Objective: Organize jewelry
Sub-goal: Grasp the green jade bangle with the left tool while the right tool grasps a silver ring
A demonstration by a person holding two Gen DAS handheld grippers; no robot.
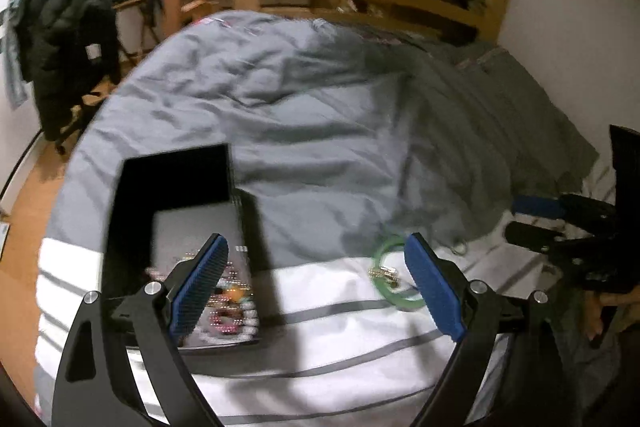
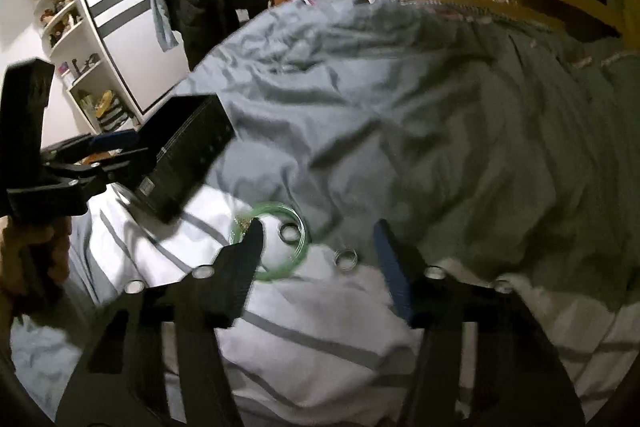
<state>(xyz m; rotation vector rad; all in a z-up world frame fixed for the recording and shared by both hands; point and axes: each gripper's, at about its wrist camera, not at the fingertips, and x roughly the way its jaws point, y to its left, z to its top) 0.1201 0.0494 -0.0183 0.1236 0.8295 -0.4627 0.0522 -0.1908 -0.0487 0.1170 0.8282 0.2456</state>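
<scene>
Lying between right tongs (image 2: 318,239): green bangle (image 2: 276,247).

I'm seeing a green bangle (image 1: 394,273) lying flat on the striped bedding, and at its nine o'clock an open black box (image 1: 180,227) holding beaded jewelry (image 1: 230,311).

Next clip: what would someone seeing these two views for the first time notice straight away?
Probably the green bangle on the white striped bedding, lying just beyond the open right gripper, with two small silver rings near it. Next, the black jewelry box to the left, open, with colourful beaded pieces inside, behind the open left gripper.
</scene>
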